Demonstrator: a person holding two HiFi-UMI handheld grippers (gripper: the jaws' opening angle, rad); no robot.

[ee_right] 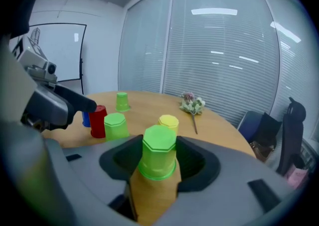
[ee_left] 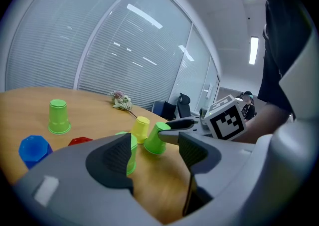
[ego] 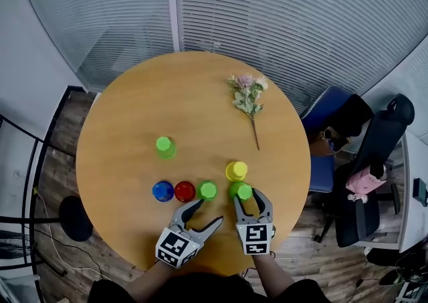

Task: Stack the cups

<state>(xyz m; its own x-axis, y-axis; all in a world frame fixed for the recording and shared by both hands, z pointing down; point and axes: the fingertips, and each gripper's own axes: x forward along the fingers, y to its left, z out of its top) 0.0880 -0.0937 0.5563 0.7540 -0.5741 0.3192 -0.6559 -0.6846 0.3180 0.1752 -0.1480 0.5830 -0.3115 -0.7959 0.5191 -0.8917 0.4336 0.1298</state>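
Note:
Six upturned cups stand on the round wooden table (ego: 134, 94). A green cup (ego: 241, 191) (ee_right: 159, 146) sits on the table between the jaws of my right gripper (ego: 252, 201) (ee_right: 159, 166), which is open; I see no pad pressing it. Just behind it is a yellow cup (ego: 236, 170) (ee_right: 168, 121). To the left stand a green cup (ego: 206, 190), a red cup (ego: 184, 191) and a blue cup (ego: 162, 190) in a row. Another green cup (ego: 165, 146) stands apart, farther back. My left gripper (ego: 208, 211) (ee_left: 154, 162) is open and empty, just in front of the row.
A sprig of dried flowers (ego: 247, 94) lies at the table's far right. Office chairs (ego: 374, 154) stand beyond the right edge. The near table edge is right under both grippers. A glass wall with blinds (ego: 267, 7) runs behind the table.

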